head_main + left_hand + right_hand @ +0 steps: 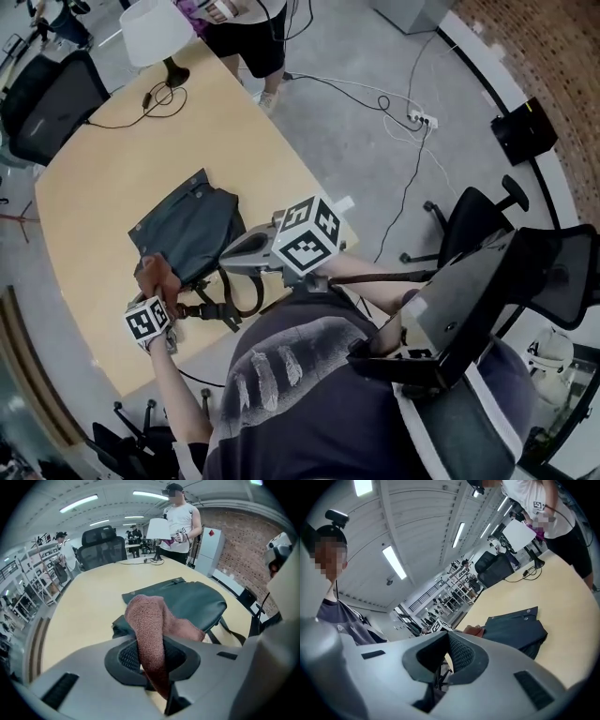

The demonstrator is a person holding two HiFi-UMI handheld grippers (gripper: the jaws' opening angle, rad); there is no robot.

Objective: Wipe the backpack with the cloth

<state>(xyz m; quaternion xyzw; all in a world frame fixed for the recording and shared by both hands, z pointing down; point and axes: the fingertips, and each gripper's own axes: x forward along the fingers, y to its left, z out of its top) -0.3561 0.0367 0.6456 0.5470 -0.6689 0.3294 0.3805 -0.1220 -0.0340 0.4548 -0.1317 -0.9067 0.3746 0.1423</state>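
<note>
Left claw (154,667) clamps the reddish cloth (147,616) on the backpack (197,599); right claw (446,660) closed, empty.

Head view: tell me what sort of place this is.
Likely an open office or lab: a big wooden table, rolling office chairs, and a power strip with cables on the floor.

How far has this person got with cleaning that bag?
Barely started, I'd judge. Done: the cloth is clamped in the left gripper. In hand: the cloth rests on the backpack's near edge, placed for a wipe. Left: most of the backpack's top lies beyond the cloth, and nothing shows it has been wiped. The right gripper, jaws together and empty, hovers near it.
</note>
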